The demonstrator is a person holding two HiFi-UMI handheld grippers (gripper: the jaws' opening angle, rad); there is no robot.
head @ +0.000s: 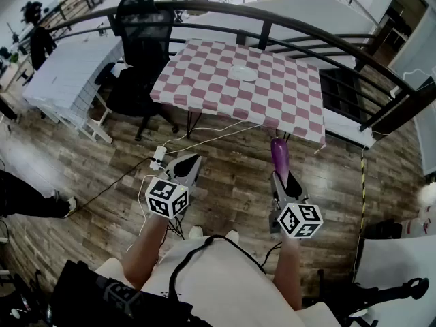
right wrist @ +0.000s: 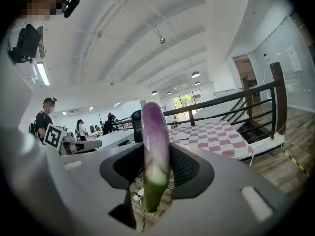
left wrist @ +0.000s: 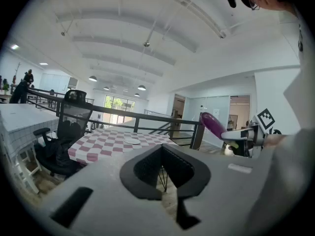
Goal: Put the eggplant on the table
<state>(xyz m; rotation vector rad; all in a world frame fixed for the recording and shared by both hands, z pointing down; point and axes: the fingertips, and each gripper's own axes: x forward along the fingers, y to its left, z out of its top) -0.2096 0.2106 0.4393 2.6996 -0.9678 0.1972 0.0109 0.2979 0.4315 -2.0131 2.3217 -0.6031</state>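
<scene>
A black chair (head: 139,39) stood at the table's far left corner, and a dark railing (head: 272,19) curved behind both. Between the grippers and the table (head: 204,80) lay open floor (head: 231,189), crossed by white cables that ran to a power strip (head: 158,157) just ahead of the left gripper (head: 187,163). A person's dark trouser leg and shoe (head: 30,197) showed at the left edge. In the right gripper view, other people stood far back among desks.

A white plate (head: 243,73) sat near the middle of the table, its face plain white.

The table wore a pink-and-white checked cloth and stood on wood-plank flooring in a bright, white-ceilinged room with a long white desk (head: 65,67) to the left.

The right gripper (head: 279,177) had its jaws closed on the eggplant (head: 279,157), the pads pressed to its sides. The eggplant stood upright in the grip, purple end up and green stem end hanging below the jaws, held over the floor, well short of the table's near edge. The left gripper had its jaws apart with nothing in them; only floor and table legs showed through the gap.
</scene>
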